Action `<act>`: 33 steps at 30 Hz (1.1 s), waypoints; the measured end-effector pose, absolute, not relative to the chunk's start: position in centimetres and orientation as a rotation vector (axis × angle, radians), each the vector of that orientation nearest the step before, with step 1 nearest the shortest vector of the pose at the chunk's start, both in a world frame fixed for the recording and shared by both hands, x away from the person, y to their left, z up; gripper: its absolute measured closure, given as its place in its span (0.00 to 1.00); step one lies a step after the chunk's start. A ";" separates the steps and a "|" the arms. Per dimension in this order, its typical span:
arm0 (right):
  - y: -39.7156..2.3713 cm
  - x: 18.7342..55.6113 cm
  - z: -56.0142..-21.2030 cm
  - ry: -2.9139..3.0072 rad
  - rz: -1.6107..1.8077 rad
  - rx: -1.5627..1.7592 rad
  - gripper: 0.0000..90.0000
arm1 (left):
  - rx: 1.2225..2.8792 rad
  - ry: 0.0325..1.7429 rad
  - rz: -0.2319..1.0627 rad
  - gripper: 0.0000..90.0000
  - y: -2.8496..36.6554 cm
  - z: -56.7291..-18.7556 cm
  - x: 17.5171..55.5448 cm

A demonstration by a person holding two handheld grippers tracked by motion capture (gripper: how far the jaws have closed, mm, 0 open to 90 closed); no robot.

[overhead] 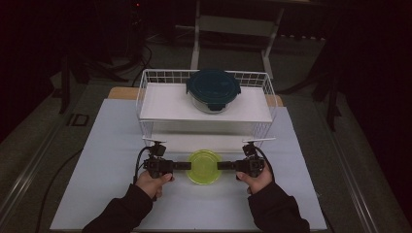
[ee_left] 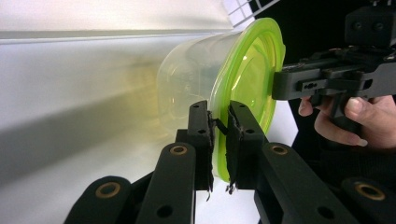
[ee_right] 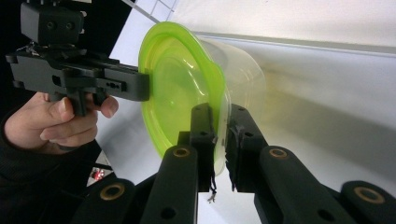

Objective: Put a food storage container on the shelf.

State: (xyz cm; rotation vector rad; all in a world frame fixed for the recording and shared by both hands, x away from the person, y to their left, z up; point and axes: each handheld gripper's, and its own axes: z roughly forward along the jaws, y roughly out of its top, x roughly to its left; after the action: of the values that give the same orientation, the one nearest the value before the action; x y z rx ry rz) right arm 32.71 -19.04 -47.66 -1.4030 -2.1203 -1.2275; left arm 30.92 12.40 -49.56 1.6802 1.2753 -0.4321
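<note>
The left gripper (overhead: pixel 188 165) and right gripper (overhead: pixel 219 165) each clamp opposite rims of the green-lidded container (overhead: pixel 204 166). It sits near the worktop's (overhead: pixel 107 160) front edge, before the wire rack (overhead: pixel 145 104).

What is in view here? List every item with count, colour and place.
Container: one, clear with lime-green lid, front centre of the table, gripped at opposite rim edges.
Second container: one, clear with dark teal lid, on top of the shelf.
Wire shelf: one, white, at the back of the table.
Table: one, pale grey-blue top.
Left gripper: one, black, shut on the lid rim.
Right gripper: one, black, shut on the opposite rim.
</note>
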 end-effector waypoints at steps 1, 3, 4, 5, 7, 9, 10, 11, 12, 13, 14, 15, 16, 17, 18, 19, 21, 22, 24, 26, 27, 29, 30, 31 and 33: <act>-19.1 32.6 -47.5 -2.124 -1.227 -1.400 0.91 | 1.689 1.263 -0.425 0.90 12.4 -49.4 30.8; -19.1 32.4 -47.3 -2.125 -1.231 -1.392 0.91 | 1.696 1.243 -0.419 0.90 12.5 -49.0 30.6; -19.0 32.1 -46.9 -2.132 -1.240 -1.381 0.91 | 1.700 1.234 -0.415 0.90 12.5 -48.8 30.5; -19.0 32.1 -46.9 -2.132 -1.240 -1.381 0.91 | 1.699 1.230 -0.415 0.90 12.6 -48.6 30.4; -19.0 31.8 -46.3 -2.141 -1.243 -1.371 0.91 | 1.707 1.218 -0.404 0.90 12.6 -48.2 30.1; -18.9 31.6 -45.8 -2.149 -1.252 -1.369 0.91 | 1.703 1.212 -0.395 0.90 12.7 -47.7 29.9; -18.9 31.5 -45.7 -2.153 -1.255 -1.368 0.91 | 1.705 1.207 -0.391 0.90 12.7 -47.6 29.8; -18.9 31.3 -45.4 -2.156 -1.265 -1.363 0.91 | 1.708 1.197 -0.383 0.90 12.7 -47.3 29.7; -18.9 31.3 -45.4 -2.156 -1.265 -1.363 0.91 | 1.705 1.191 -0.381 0.90 12.8 -47.0 29.6; -18.9 31.0 -44.8 -2.159 -1.280 -1.355 0.91 | 1.704 1.183 -0.381 0.90 12.8 -46.7 29.5; -18.9 30.8 -44.4 -2.160 -1.283 -1.352 0.91 | 1.704 1.177 -0.377 0.90 12.9 -46.4 29.4; -18.9 30.8 -44.4 -2.160 -1.283 -1.352 0.91 | 1.700 1.170 -0.373 0.90 12.9 -46.1 29.2; -18.9 30.5 -43.6 -2.168 -1.301 -1.337 0.91 | 1.698 1.159 -0.363 0.90 13.0 -45.5 28.9; -18.9 30.4 -43.4 -2.167 -1.306 -1.337 0.91 | 1.697 1.152 -0.360 0.90 13.0 -45.1 28.8; -18.9 30.3 -43.1 -2.165 -1.313 -1.334 0.91 | 1.701 1.145 -0.356 0.90 13.1 -44.8 28.7; -18.9 30.1 -42.7 -2.174 -1.315 -1.328 0.91 | 1.700 1.139 -0.351 0.90 13.1 -44.6 28.6; -18.9 30.0 -42.4 -2.174 -1.321 -1.325 0.91 | 1.695 1.139 -0.348 0.90 13.1 -44.2 28.4; -18.8 29.9 -42.1 -2.176 -1.328 -1.323 0.91 | 1.698 1.132 -0.341 0.90 13.2 -43.9 28.3; -18.8 29.6 -41.4 -2.181 -1.338 -1.318 0.91 | 1.692 1.125 -0.328 0.90 13.2 -43.2 28.0; -18.8 29.4 -40.9 -2.190 -1.346 -1.313 0.91 | 1.695 1.117 -0.315 0.90 13.2 -42.6 27.8; -18.8 29.4 -40.7 -2.186 -1.354 -1.313 0.91 | 1.694 1.115 -0.314 0.90 13.2 -42.4 27.8; -18.8 29.3 -40.1 -2.190 -1.364 -1.303 0.91 | 1.696 1.105 -0.308 0.90 13.3 -41.7 27.8; -18.8 29.2 -39.8 -2.185 -1.371 -1.303 0.91 | 1.697 1.097 -0.304 0.90 13.4 -41.3 27.8; -18.8 29.2 -39.4 -2.190 -1.380 -1.301 0.91 | 1.697 1.095 -0.299 0.90 13.4 -40.9 27.8; -18.8 29.2 -38.7 -2.194 -1.399 -1.296 0.91 | 1.687 1.089 -0.293 0.90 13.4 -40.3 27.8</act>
State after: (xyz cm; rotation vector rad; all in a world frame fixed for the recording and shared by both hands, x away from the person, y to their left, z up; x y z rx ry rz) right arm 29.24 -18.78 -38.73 -1.2964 -2.1940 -1.3985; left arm 27.80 13.36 -40.31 1.6867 1.0893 -0.2931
